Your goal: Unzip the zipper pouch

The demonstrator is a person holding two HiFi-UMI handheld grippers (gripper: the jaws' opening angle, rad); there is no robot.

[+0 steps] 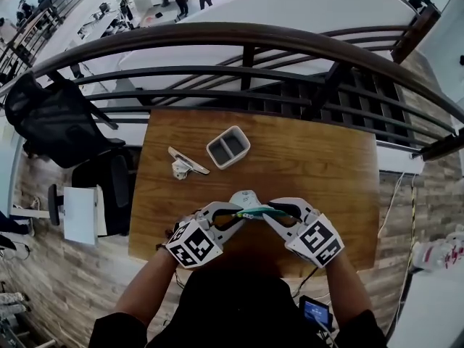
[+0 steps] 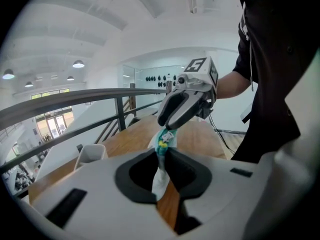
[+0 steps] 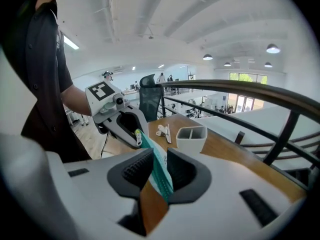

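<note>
A white pouch (image 1: 245,199) with a teal zipper band (image 1: 258,212) hangs above the near part of the wooden table (image 1: 326,165), stretched between my two grippers. My left gripper (image 1: 233,212) (image 2: 161,153) is shut on one end of the pouch (image 2: 159,176), right beside the yellow-and-white pull tab (image 2: 161,144). My right gripper (image 1: 270,211) (image 3: 159,160) faces it. Its jaws stand a little apart, with the teal band (image 3: 161,176) on edge in the gap. Each gripper shows in the other's view: the right gripper (image 2: 169,125) and the left gripper (image 3: 138,140).
A white two-compartment holder (image 1: 228,147) (image 3: 191,136) stands mid-table, and a white clip-like piece (image 1: 185,165) lies left of it. A dark railing (image 1: 246,35) runs past the table's far edge. A black chair (image 1: 51,122) stands at the left.
</note>
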